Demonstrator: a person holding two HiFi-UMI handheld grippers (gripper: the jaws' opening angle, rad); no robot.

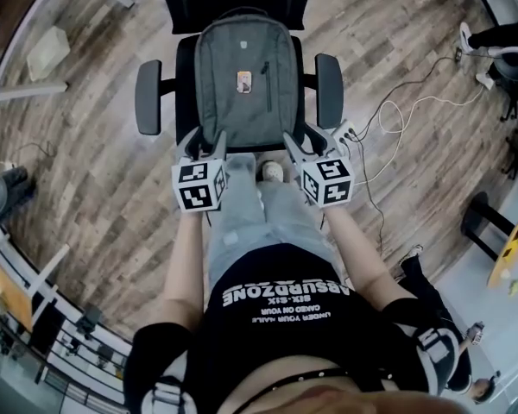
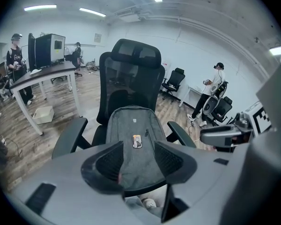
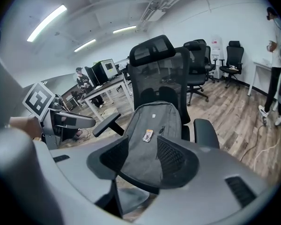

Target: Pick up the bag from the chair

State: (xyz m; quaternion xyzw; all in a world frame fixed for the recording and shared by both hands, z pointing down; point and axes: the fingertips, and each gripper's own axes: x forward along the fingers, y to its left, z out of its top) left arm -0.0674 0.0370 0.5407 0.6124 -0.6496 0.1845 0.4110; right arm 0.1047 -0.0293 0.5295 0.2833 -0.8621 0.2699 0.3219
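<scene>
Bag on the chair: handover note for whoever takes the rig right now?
The bag stands on the chair, leaning on its backrest.
Left tool: open, empty, at the bag's near left corner.
Right tool: open, empty, at the near right corner.
Done: both tools brought up to the bag.
Left: close on the bag, lift it off the chair.
</scene>
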